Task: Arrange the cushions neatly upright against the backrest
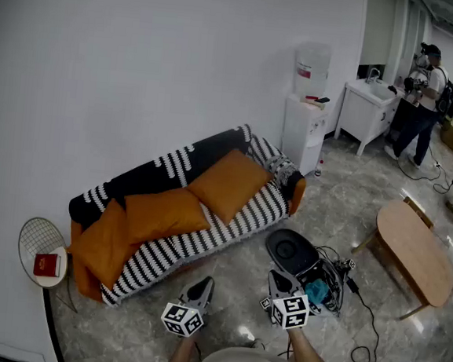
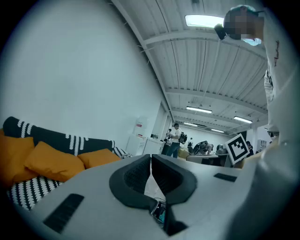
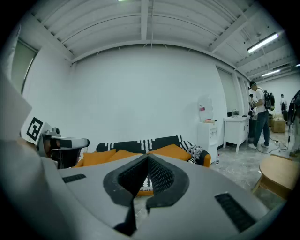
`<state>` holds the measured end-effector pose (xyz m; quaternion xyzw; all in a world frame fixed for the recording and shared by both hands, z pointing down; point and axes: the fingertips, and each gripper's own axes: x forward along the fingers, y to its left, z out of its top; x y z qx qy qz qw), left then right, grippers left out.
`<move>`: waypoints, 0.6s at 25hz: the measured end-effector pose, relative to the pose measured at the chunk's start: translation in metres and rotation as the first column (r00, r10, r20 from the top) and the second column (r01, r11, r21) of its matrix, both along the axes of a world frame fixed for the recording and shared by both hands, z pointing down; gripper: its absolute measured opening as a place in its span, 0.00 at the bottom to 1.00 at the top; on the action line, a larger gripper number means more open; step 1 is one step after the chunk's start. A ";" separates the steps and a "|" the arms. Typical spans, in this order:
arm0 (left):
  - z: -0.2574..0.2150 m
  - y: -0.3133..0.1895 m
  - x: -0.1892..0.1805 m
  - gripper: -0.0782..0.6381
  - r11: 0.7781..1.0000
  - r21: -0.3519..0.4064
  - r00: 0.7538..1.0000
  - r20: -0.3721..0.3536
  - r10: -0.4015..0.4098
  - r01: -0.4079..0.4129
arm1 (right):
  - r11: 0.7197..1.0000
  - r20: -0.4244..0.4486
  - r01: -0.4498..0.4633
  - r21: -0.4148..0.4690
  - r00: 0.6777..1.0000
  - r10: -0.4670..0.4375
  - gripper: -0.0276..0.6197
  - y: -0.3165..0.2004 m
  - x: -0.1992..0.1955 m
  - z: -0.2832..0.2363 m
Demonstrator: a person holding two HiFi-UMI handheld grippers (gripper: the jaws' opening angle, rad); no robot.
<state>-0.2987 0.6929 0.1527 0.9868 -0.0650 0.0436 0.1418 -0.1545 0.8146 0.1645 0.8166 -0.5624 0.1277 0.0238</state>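
Both your grippers are held low in front of you, over the floor and well apart from the sofa [image 1: 206, 230]. Left gripper [image 1: 201, 286] sits at 6 o'clock in the head view. Its own view shows the jaws pressed together with nothing between them [image 2: 151, 161]. Right gripper [image 1: 277, 282] is just to the 3 o'clock side of it, and its jaws are also closed tight and empty [image 3: 147, 161].

The sofa runs along the white wall at about 10 o'clock from you, with a black-and-white striped cover and orange ends. Three orange cushions are on it:
- The right cushion [image 1: 230, 183] leans tilted against the backrest, one corner up.
- The middle cushion [image 1: 164, 213] lies flatter across the seat and touches the left one.
- The left cushion [image 1: 101, 246] slumps at the 8 o'clock end, by the armrest.

The right gripper view shows the same row of cushions [image 3: 124, 154] straight ahead past the jaws. In the left gripper view they're off at 9 o'clock [image 2: 51, 161].

- At 12 to 1 o'clock: water dispenser [image 1: 306, 112], then a white cabinet [image 1: 365, 110].
- At 2 o'clock: a person [image 1: 424, 99] stands beyond the cabinet.
- At 3 o'clock: wooden table [image 1: 413, 252].
- On the floor just ahead of the right gripper: a black round device [image 1: 291, 251] with cables.
- At 8 o'clock: round wire stand [image 1: 41, 240] with a red box [image 1: 47, 265] on it.
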 end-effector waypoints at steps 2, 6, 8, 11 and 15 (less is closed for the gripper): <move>0.000 0.003 0.003 0.16 1.000 -0.001 1.000 -0.001 0.003 -0.003 | 1.000 0.004 0.004 0.001 1.000 -0.004 0.08 0.000 0.001 0.000; 0.000 0.003 0.004 0.16 1.000 0.000 1.000 0.002 0.001 -0.001 | 1.000 -0.001 0.017 0.002 1.000 -0.017 0.08 -0.004 0.000 -0.001; 0.003 0.001 0.004 0.16 1.000 0.003 1.000 0.012 -0.009 0.009 | 1.000 -0.003 0.024 0.001 1.000 -0.024 0.08 -0.005 0.001 -0.001; 0.009 -0.001 0.004 0.16 0.999 0.013 0.999 0.037 -0.031 0.030 | 0.999 0.000 0.033 0.002 0.999 -0.033 0.08 -0.005 0.002 0.001; 0.013 0.001 0.008 0.16 0.999 0.010 0.998 0.048 -0.044 0.044 | 0.999 0.012 0.045 0.024 0.999 -0.045 0.08 -0.002 0.006 0.000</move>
